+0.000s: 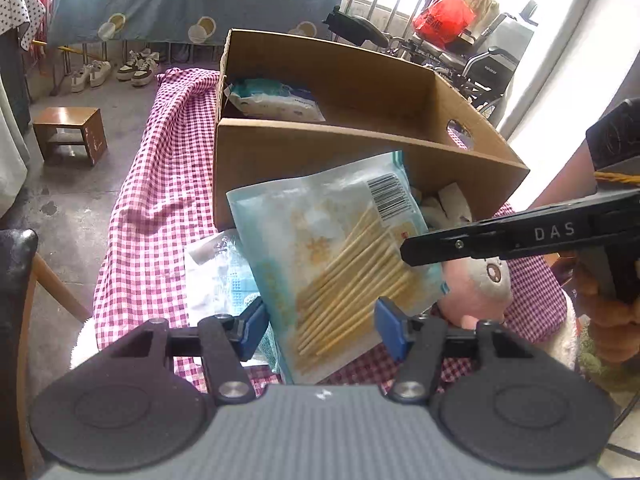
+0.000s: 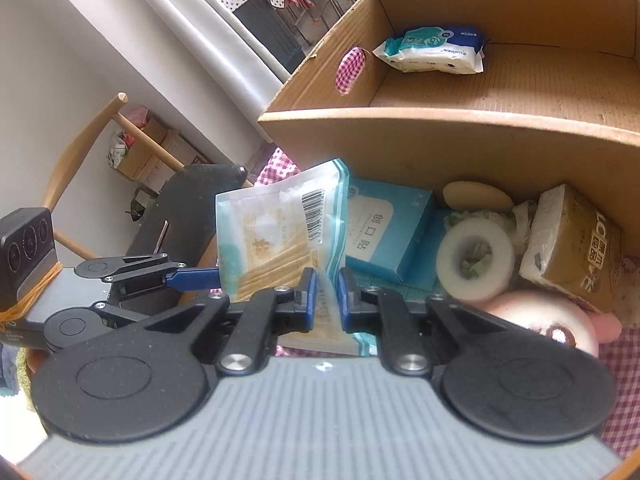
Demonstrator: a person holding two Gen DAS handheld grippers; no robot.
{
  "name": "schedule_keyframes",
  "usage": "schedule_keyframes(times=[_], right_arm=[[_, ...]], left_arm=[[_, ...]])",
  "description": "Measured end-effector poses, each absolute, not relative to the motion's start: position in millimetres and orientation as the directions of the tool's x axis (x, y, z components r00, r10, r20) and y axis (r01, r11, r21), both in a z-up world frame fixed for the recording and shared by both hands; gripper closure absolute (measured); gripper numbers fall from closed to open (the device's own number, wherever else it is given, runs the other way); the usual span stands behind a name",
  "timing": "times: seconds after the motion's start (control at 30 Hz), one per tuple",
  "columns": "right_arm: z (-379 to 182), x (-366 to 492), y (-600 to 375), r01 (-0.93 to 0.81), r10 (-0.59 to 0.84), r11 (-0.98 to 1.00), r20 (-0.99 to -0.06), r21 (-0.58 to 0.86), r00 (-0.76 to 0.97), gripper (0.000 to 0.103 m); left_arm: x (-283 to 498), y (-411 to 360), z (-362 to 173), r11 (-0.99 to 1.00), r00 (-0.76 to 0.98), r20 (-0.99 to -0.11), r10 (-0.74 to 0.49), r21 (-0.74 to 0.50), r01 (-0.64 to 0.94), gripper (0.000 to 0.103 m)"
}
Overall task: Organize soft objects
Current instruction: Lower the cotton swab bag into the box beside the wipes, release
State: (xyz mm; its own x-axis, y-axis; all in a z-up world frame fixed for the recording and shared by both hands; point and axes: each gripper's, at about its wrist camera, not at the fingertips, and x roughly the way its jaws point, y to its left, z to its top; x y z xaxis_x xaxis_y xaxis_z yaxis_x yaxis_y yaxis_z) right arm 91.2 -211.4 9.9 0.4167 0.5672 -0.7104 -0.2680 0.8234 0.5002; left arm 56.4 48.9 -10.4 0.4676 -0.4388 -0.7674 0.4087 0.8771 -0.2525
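A clear-and-blue bag of cotton swabs [image 1: 340, 256] stands tilted in front of the cardboard box [image 1: 360, 148]. My right gripper [image 2: 327, 296] is shut on the bag's [image 2: 280, 236] edge; it shows from the side in the left wrist view [image 1: 404, 252]. My left gripper [image 1: 320, 324] is open, its blue pads either side of the bag's lower end without pinching it. A wet-wipes pack [image 2: 434, 50] lies inside the box [image 2: 460, 136]. A pink plush [image 1: 476, 284] lies behind the bag.
In front of the box lie a blue plaster box [image 2: 386, 232], a tape roll [image 2: 474, 258], a tissue pack [image 2: 572, 248] and a face-mask packet [image 1: 218, 276], all on the checked cloth [image 1: 160, 208]. A stool [image 1: 70, 132] stands on the floor at left.
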Motion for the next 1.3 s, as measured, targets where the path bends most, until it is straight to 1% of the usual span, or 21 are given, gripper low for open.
schedule_keyframes(times=[0.1,0.2,0.23,0.3,0.4,0.47,0.6,0.63,0.67,0.7,0.73,0.8,0.83,0.93,0.97,1.0,1.13,1.3], right_arm=[[33,97,-218,-0.273,0.591,0.805,-0.668,0.527,0.452,0.093],[57,115,-228,-0.277,0.61,0.787,-0.628,0.551,0.484,0.093],[64,123,-231,-0.274,0.613,0.783,-0.618,0.558,0.492,0.093],[73,144,-239,-0.264,0.611,0.782,-0.608,0.565,0.508,0.093],[73,182,-254,-0.21,0.612,0.771,-0.611,0.601,0.501,0.093],[64,209,-266,-0.154,0.612,0.762,-0.624,0.628,0.486,0.093],[33,254,-284,-0.048,0.597,0.763,-0.674,0.645,0.435,0.093],[23,265,-287,-0.02,0.591,0.764,-0.689,0.644,0.42,0.092],[12,275,-291,0.013,0.586,0.765,-0.704,0.644,0.401,0.091],[0,284,-294,0.038,0.585,0.765,-0.719,0.642,0.376,0.09],[-12,293,-296,0.063,0.584,0.766,-0.734,0.64,0.347,0.09],[-38,309,-299,0.136,0.567,0.772,-0.77,0.62,0.291,0.09],[-51,316,-299,0.16,0.56,0.78,-0.788,0.605,0.254,0.089],[-82,331,-297,0.231,0.531,0.797,-0.83,0.558,0.17,0.087],[-89,335,-295,0.246,0.53,0.798,-0.835,0.55,0.147,0.083],[-93,338,-294,0.257,0.535,0.795,-0.835,0.55,0.129,0.082],[-90,349,-275,0.219,0.522,0.819,-0.847,0.53,0.097,0.081],[-90,363,-250,0.224,0.497,0.829,-0.859,0.512,0.125,0.082]], left_arm=[[65,48,16,0.874,0.513,-0.731,-0.449,-0.239,0.423,0.044],[89,40,48,0.87,0.552,-0.699,-0.455,-0.218,0.442,0.044],[99,36,57,0.867,0.561,-0.688,-0.46,-0.214,0.449,0.042],[120,26,74,0.856,0.575,-0.668,-0.473,-0.195,0.479,0.042],[156,6,89,0.841,0.567,-0.662,-0.49,-0.188,0.507,0.04],[183,-9,89,0.832,0.549,-0.672,-0.497,-0.19,0.521,0.039],[236,-41,67,0.836,0.494,-0.734,-0.466,-0.183,0.517,0.038],[249,-49,57,0.838,0.479,-0.754,-0.449,-0.169,0.519,0.036],[259,-56,47,0.841,0.468,-0.772,-0.429,-0.152,0.519,0.03],[268,-62,36,0.849,0.459,-0.794,-0.398,-0.13,0.511,0.026],[274,-66,29,0.857,0.454,-0.81,-0.371,-0.11,0.504,0.025],[282,-68,12,0.879,0.466,-0.829,-0.311,-0.064,0.473,0.025],[283,-67,9,0.881,0.468,-0.83,-0.305,-0.059,0.469,0.024],[279,-54,12,0.883,0.472,-0.818,-0.329,-0.089,0.462,0.017],[275,-48,15,0.884,0.481,-0.81,-0.336,-0.095,0.457,0.015],[269,-42,19,0.888,0.497,-0.799,-0.339,-0.096,0.45,0.015],[246,-15,35,0.906,0.567,-0.756,-0.329,-0.083,0.415,0.011],[219,23,44,0.927,0.614,-0.718,-0.329,-0.121,0.355,0.011]])
